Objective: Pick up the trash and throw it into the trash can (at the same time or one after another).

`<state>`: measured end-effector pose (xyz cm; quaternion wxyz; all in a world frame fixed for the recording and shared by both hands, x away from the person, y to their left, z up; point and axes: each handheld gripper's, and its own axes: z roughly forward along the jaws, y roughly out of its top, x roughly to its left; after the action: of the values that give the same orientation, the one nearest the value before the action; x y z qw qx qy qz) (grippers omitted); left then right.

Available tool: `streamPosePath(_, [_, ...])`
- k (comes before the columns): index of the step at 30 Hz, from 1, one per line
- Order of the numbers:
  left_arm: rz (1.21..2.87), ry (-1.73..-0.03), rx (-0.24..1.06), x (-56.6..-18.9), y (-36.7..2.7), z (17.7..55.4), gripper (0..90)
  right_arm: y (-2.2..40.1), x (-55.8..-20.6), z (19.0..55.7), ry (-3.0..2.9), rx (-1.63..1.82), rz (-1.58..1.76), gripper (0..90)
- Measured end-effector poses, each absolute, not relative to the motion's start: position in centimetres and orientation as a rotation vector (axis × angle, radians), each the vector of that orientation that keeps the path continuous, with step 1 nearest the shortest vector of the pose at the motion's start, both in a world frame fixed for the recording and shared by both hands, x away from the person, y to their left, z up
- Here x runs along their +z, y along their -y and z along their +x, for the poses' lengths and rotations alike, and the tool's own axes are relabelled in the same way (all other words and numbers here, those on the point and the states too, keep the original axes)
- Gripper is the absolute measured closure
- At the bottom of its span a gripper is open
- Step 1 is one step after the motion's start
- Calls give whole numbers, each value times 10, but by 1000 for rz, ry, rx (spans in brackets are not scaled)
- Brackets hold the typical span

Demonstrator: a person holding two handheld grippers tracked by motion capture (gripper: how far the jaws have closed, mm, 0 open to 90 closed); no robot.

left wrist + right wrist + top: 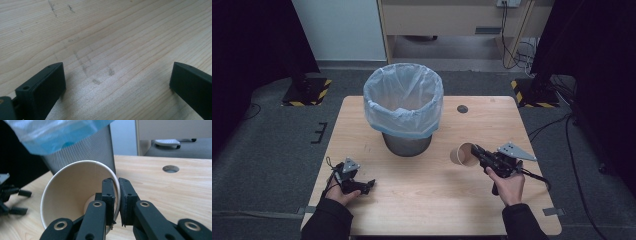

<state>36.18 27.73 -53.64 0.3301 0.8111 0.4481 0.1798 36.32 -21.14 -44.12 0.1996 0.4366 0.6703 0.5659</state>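
The right gripper (476,152) pinches a brown paper cup (463,154) by its wall: in the right gripper view one jaw sits inside the cup (72,195) and the other outside, the two pressed together on the rim's edge with only the thin paper wall between them. The cup is tipped on its side with its open mouth facing the camera that rides on the gripper, its pale inside and round bottom visible. In the high view it hangs toward the right half of the wooden worktop (422,200), just beside the base of the metal mesh bin (407,142), and I cannot tell whether it touches the surface. The bin stands upright near the middle of the far edge of the worktop, lined with a pale blue plastic bag (403,97) folded over its rim. A round cable hole (462,109) lies in the worktop toward the far right corner. The left gripper (367,186) rests low near the near left corner, well apart from the cup, held in the person's left hand (341,192); its jaws are spread wide over bare wood with nothing between them.
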Motion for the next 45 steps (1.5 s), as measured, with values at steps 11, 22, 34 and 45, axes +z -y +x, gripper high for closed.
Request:
streamPosePath(11, [2122, -1172, 470, -536, -277, 362, 0, 224, -412, 371, -1709, 1669, 1209, 842])
streamPosePath(22, [2122, -1172, 470, -536, -277, 362, 0, 230, -353, 385, -1514, 1792, 1162, 843])
streamPosePath(34, [2122, -1172, 470, -536, -277, 362, 0, 227, -308, 398, -1407, 1866, 1107, 843])
streamPosePath(45, [2122, -1172, 470, -536, -277, 362, 0, 213, -274, 414, -1359, 1912, 1064, 843])
